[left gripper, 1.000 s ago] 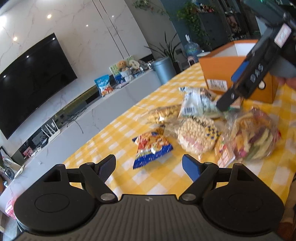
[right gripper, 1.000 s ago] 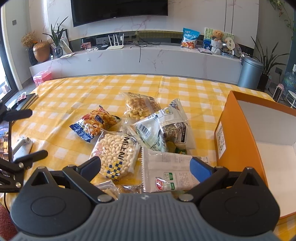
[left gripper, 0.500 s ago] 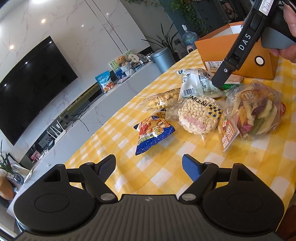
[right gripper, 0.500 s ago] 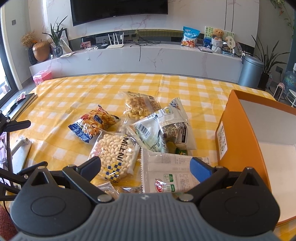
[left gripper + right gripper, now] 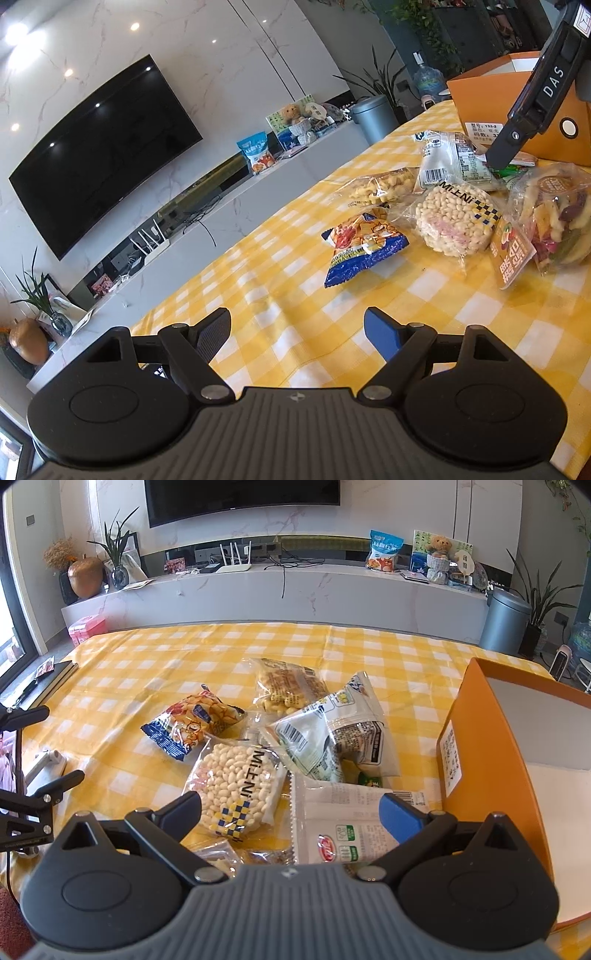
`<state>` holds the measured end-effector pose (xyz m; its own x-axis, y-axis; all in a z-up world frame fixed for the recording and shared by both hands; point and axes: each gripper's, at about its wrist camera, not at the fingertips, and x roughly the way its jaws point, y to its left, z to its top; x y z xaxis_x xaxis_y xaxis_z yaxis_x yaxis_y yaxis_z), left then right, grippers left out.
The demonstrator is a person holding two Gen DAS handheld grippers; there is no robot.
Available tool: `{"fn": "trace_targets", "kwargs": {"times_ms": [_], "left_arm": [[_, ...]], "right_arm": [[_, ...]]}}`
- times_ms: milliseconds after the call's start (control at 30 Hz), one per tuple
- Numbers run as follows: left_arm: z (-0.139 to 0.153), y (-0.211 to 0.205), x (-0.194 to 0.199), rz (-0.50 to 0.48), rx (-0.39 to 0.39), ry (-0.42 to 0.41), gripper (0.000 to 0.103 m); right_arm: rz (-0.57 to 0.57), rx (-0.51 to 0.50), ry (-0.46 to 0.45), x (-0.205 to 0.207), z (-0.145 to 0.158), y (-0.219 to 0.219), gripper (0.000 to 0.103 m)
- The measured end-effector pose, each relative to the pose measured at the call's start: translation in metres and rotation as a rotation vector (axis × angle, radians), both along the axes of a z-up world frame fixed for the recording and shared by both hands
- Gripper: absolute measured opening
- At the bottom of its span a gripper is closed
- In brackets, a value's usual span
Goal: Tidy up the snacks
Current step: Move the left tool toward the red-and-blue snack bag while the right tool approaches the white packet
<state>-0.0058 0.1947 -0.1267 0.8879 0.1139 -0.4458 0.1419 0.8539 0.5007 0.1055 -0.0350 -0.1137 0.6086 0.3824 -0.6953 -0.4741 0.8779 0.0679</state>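
Now both grippers hover with jaws wide and empty, the right gripper (image 5: 290, 810) over the snacks (image 5: 280, 746) piled on the bench (image 5: 129, 679) beside the box (image 5: 480, 760), so best drop squarely onto the nearest white packet (image 5: 343, 823).

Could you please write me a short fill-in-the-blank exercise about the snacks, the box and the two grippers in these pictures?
1. The tablecloth is checked white and ____.
2. The box beside the snack pile is coloured ____.
3. The left gripper and the right gripper both have their jaws ____.
4. The round puffed-rice cake lies inside a ____ wrapper.

Missing words: yellow; orange; open; clear
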Motion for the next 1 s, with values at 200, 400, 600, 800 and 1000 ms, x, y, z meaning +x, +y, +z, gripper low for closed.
{"fn": "trace_targets", "kwargs": {"times_ms": [200, 400, 600, 800, 1000], "left_arm": [[0.011, -0.016, 0.004, -0.05, -0.053, -0.036, 0.096], [0.044, -0.033, 0.031, -0.173, -0.17, -0.009, 0.103], [0.046, -0.025, 0.073, -0.176, -0.277, 0.165, 0.103], [0.043, -0.018, 0.085, -0.151, -0.314, 0.245, 0.103], [0.042, -0.011, 0.088, -0.122, -0.334, 0.287, 0.103]], "right_arm": [[0.001, -0.003, 0.007, 0.001, -0.001, 0.003, 0.1], [0.003, 0.001, -0.016, 0.004, 0.009, 0.001, 0.1], [0.049, 0.02, 0.012, 0.018, 0.015, 0.01, 0.084], [0.089, 0.073, 0.092, 0.036, 0.009, 0.025, 0.073], [0.062, 0.041, 0.198, 0.057, -0.007, 0.04, 0.073]]}}
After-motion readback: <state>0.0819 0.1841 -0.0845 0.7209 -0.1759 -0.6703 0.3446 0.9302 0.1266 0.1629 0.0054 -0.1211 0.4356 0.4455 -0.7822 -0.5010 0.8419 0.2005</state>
